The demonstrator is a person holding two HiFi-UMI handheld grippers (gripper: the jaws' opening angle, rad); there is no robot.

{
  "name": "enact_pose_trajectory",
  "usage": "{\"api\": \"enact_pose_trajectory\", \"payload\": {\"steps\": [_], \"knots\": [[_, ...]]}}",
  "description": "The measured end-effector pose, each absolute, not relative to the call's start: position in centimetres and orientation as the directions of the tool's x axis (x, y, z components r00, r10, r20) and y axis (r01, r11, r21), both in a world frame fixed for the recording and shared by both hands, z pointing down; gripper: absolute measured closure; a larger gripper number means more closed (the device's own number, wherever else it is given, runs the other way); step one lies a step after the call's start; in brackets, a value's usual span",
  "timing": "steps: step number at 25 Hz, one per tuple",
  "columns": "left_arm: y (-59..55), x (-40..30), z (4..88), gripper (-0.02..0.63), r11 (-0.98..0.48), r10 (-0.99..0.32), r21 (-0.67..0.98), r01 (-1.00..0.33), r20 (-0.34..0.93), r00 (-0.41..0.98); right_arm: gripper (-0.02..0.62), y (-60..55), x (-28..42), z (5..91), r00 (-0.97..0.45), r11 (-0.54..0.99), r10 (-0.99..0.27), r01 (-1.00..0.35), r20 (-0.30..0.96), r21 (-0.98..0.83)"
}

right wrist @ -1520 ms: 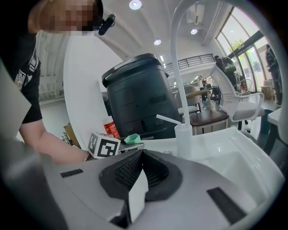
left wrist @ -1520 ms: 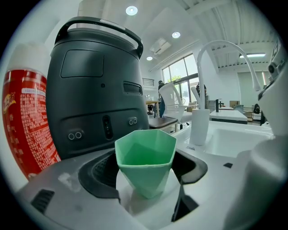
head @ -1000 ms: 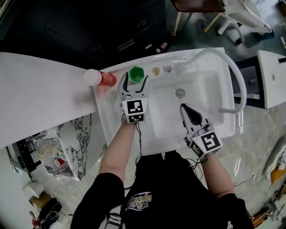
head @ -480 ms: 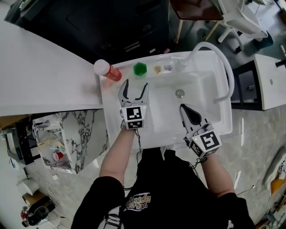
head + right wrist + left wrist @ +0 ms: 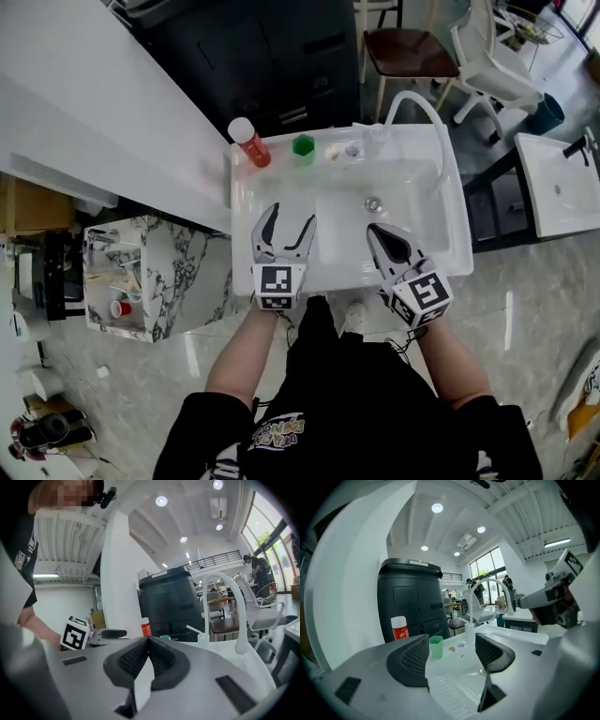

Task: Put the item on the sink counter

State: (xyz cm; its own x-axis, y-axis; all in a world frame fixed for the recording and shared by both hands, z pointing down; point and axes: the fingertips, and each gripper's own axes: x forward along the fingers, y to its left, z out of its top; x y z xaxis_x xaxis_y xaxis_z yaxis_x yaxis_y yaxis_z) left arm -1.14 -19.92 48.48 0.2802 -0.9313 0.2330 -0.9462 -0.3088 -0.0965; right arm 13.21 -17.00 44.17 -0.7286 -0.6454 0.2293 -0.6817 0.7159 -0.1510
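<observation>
Left gripper (image 5: 289, 218) hovers over the sink's (image 5: 242, 202) near-left part, jaws spread wide and nothing between them. Its own view confirms it: just open air, with the cup (image 5: 302, 145) showing through the gap. Right gripper (image 5: 380, 234) sits at its three o'clock, above the basin, jaws pressed together and pinching nothing.

The green cup, the item by my reading, stands upright on the counter's back ledge, at twelve o'clock from the left gripper and well apart from it. A red bottle (image 5: 251, 142) stands just beside the cup at its nine o'clock, with a couple of small bits at its three o'clock. The faucet (image 5: 417, 101) arches over at one o'clock.

So the placing looks done, and what is left is a clean exit. I would keep the left jaws wide and pull straight toward six o'clock, low and level, with no sideways swing toward the bottle. The right one should hold back from the faucet's arch. The cup is light plastic, so one nudge would likely tip it into the basin.
</observation>
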Motion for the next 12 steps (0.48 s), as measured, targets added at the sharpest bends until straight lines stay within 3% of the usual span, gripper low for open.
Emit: {"api": "enact_pose_trajectory", "payload": {"steps": [1, 4, 6, 12], "knots": [[-18.5, -1.0, 47.5, 0.304, -0.308, -0.934, -0.097, -0.947, 0.223, 0.281, 0.541, -16.4, 13.1, 43.9, -0.735, 0.724, -0.639, -0.674, 0.225, -0.148], [-14.9, -1.3, 45.2, 0.482, -0.284, -0.946, -0.104, -0.953, 0.194, 0.26, 0.541, -15.0, 12.5, 43.5, -0.756, 0.746, -0.618, -0.651, 0.218, -0.14], [-12.6, -1.6, 44.3, 0.551, -0.277, -0.947, -0.095, -0.956, 0.195, 0.255, 0.541, -14.0, 11.7, 43.4, -0.767, 0.758, -0.605, -0.637, 0.215, -0.141], [-7.6, -3.0, 43.5, 0.58, -0.296, -0.928, 0.004, -0.955, 0.235, 0.289, 0.541, -11.9, 7.7, 43.0, -0.793, 0.785, -0.573, -0.604, 0.206, -0.141]]}}
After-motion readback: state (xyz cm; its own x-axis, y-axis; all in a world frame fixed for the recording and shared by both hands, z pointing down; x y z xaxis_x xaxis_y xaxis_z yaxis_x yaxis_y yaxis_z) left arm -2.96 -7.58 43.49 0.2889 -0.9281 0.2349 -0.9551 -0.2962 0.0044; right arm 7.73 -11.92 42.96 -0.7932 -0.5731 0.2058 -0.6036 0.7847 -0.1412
